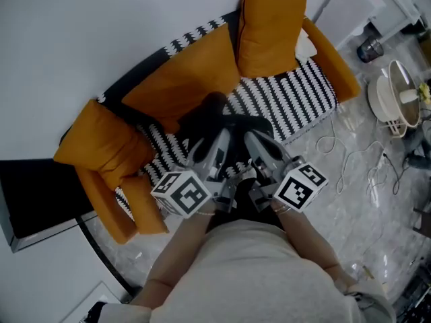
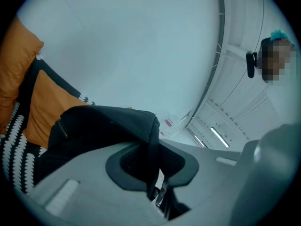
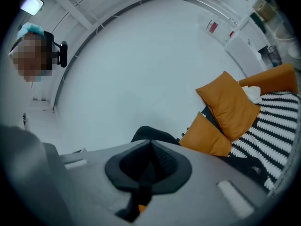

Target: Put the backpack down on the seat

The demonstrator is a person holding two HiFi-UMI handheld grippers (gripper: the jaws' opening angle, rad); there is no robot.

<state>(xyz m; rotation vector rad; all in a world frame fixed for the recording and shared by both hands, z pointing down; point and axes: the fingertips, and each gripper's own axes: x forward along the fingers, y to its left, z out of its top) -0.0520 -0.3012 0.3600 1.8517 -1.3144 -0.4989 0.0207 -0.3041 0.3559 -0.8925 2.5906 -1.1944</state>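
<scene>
The backpack, a black soft-sided bag, hangs in front of the person over the middle of the sofa's striped seat, with the orange cushions behind it. I can't tell from the head view whether its bottom already touches the cover. The left gripper and the right gripper reach into its top side by side.

In the left gripper view the jaws are nearly together, pinching a narrow black strap that runs down between them. The bag's bulk sags off to the left against the orange backrest.

In the right gripper view the jaws are likewise clamped on a band of black webbing with padded mesh beside it, and the striped seat lies off to the right.

To my eye it will handle as limp fabric: it slumps, folds and swings, and is neither slippery nor fragile. Its weight is hard to judge. The straps near the top are the sensible hold, as taken here. It should be lowered until the seat carries it before either grip loosens.
</scene>
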